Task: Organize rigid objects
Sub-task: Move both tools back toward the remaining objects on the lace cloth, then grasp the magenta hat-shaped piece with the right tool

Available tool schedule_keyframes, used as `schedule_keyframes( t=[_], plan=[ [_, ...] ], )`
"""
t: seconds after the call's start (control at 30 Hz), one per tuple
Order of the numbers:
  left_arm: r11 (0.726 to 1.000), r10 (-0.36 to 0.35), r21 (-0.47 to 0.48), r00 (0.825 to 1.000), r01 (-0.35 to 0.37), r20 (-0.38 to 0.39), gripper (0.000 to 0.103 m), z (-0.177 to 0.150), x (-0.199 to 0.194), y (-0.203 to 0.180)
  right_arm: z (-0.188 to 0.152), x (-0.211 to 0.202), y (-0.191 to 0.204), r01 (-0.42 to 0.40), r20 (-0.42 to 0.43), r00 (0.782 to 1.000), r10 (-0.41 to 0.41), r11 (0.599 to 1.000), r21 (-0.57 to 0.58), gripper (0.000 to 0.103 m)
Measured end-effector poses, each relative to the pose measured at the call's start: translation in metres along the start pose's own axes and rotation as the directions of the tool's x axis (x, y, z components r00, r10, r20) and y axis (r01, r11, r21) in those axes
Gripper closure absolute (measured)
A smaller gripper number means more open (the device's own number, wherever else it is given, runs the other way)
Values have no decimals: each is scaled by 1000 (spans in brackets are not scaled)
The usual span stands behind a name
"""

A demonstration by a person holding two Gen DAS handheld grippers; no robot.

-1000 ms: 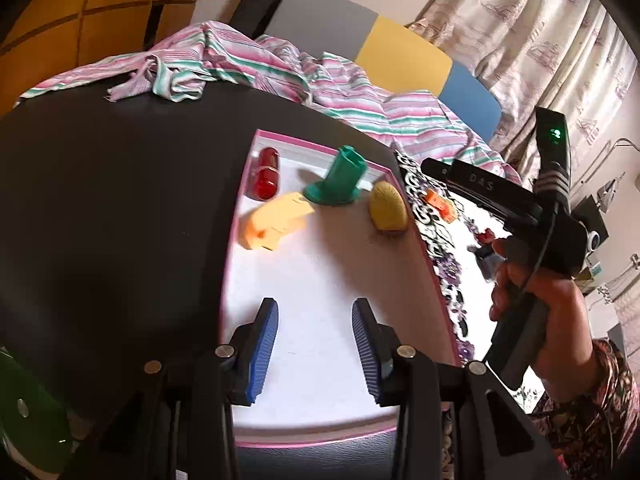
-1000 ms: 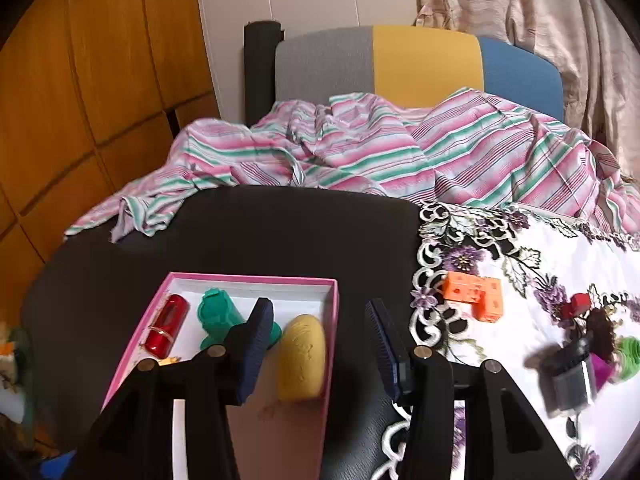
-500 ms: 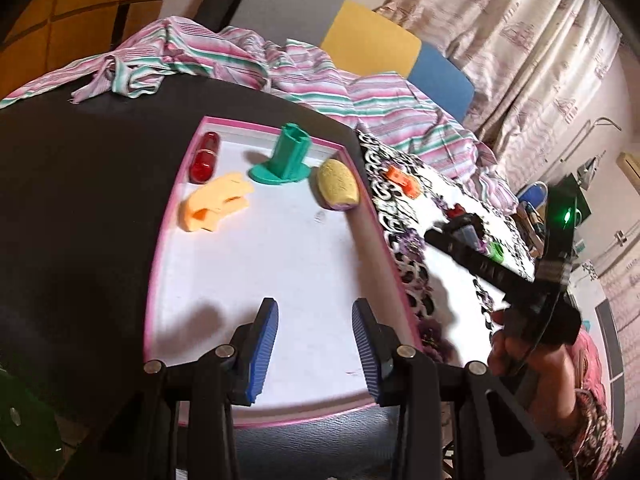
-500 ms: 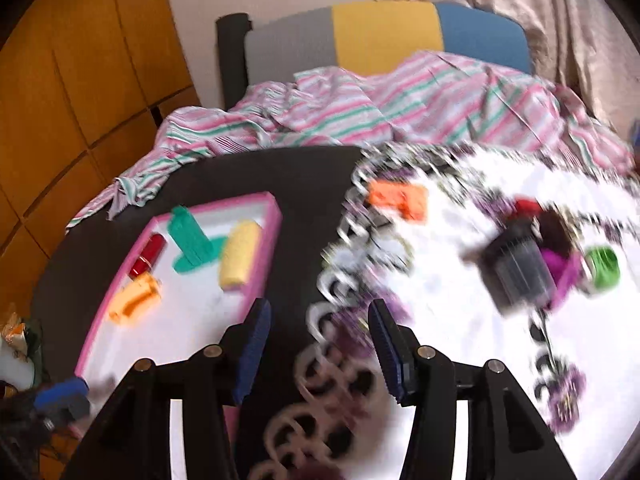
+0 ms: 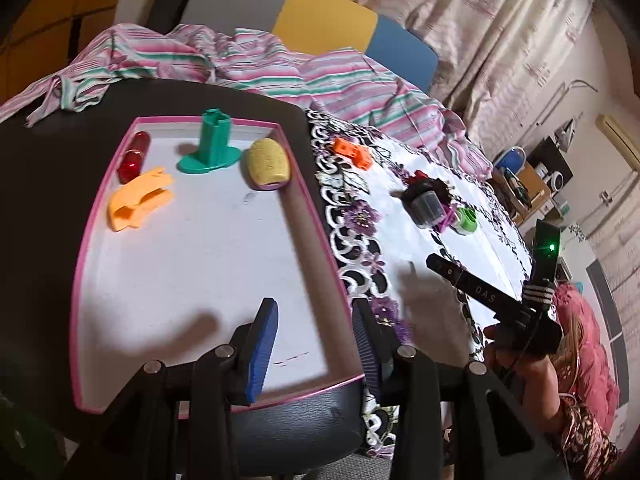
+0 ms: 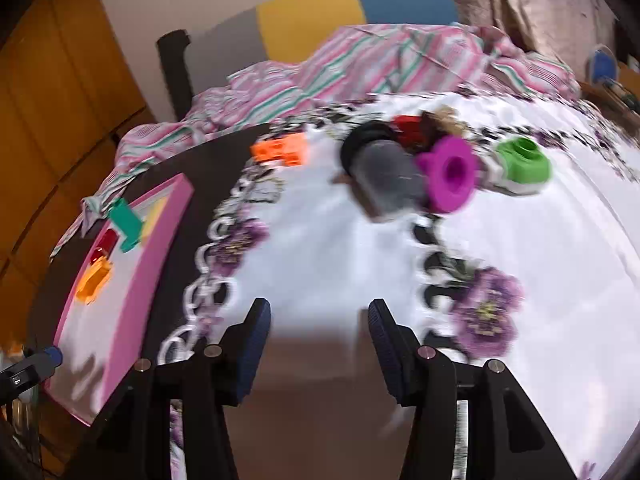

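A pink-rimmed white tray [image 5: 316,208] holds a red capsule [image 5: 133,156], a green stand [image 5: 211,144], a yellow oval piece [image 5: 267,162] and an orange piece [image 5: 138,200]. My left gripper [image 5: 314,322] is open and empty over the tray's near end. On the flowered cloth [image 6: 520,260] lie an orange block [image 6: 282,150], a grey-black cylinder [image 6: 384,172], a magenta flanged piece [image 6: 450,174], a red piece [image 6: 408,128] and a green ring piece [image 6: 522,164]. My right gripper [image 6: 320,312] is open and empty above the cloth, short of these pieces.
A striped pink-green fabric [image 5: 280,68] is heaped at the table's far side before a grey, yellow and blue chair back [image 5: 328,24]. The tray stands on a dark table top [image 5: 48,160]. Shelves with clutter [image 5: 532,184] stand at the right.
My right gripper has swung right from beside the tray to over the flowered cloth, closer to the grey cylinder and magenta piece. My left gripper stays open over the tray's near end.
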State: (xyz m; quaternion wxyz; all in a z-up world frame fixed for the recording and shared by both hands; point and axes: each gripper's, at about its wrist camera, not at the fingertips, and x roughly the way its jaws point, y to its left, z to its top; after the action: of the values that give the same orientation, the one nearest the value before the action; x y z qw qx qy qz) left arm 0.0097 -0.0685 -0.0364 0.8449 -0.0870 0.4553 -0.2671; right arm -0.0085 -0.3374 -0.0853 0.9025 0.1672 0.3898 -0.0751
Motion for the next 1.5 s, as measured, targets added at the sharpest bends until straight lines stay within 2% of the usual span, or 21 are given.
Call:
schedule_keyframes(
  t=[0.23, 0.47, 0.6, 0.73, 0.8, 0.87, 0.9, 0.93, 1.13, 1.23, 1.3, 1.33, 1.43, 1.5],
  plan=[
    [999, -7, 38, 1000, 8, -14, 65, 2, 4, -20, 36, -5, -28, 29, 54, 998, -31, 999, 32, 51],
    [998, 3, 58, 1000, -2, -23, 65, 0, 4, -29, 83, 4, -20, 34, 97, 995, -33, 999, -10, 51],
    [999, 8, 54, 1000, -7, -25, 65, 0, 4, -30, 101, 21, -11, 29, 91, 996, -25, 998, -51, 51],
    [998, 15, 59, 1000, -13, -25, 65, -1, 3, -32, 110, 49, -5, 78, 21, 997, -77, 993, -87, 51],
    [998, 12, 60, 1000, -11, -28, 65, -1, 4, -32, 110, 61, -6, 116, -6, 993, -117, 987, -107, 51],
    [998, 17, 59, 1000, -15, -25, 64, -1, 4, -32, 105, 67, -8, 106, -24, 994, -109, 988, -111, 52],
    [998, 18, 59, 999, -16, -27, 64, -1, 5, -32, 101, 69, -8, 90, -37, 995, -95, 990, -113, 53],
    [998, 16, 58, 999, -15, -29, 64, -1, 6, -32, 98, 69, -8, 70, -43, 996, -76, 990, -118, 59],
    [997, 13, 74, 999, -10, -44, 64, -1, 14, -39, 64, 49, 9, -13, -39, 999, 6, 985, -170, 59],
    [996, 8, 88, 999, -3, -53, 64, 0, 20, -46, 46, 41, 17, -28, -50, 999, 20, 986, -165, 58],
    [996, 0, 92, 998, 5, -58, 65, 2, 24, -51, 36, 35, 14, -74, -74, 995, 66, 991, -113, 45],
    [995, -2, 95, 998, 8, -61, 65, 2, 25, -53, 33, 31, 11, -102, -68, 993, 97, 991, -84, 39],
    [994, -13, 104, 998, 19, -60, 64, 4, 29, -61, 27, 8, -5, -189, 0, 982, 189, 982, -13, 38],
    [993, -14, 114, 998, 20, -60, 64, 5, 31, -66, 30, -7, -18, -162, 72, 984, 161, 987, -1, 38]
  ],
)
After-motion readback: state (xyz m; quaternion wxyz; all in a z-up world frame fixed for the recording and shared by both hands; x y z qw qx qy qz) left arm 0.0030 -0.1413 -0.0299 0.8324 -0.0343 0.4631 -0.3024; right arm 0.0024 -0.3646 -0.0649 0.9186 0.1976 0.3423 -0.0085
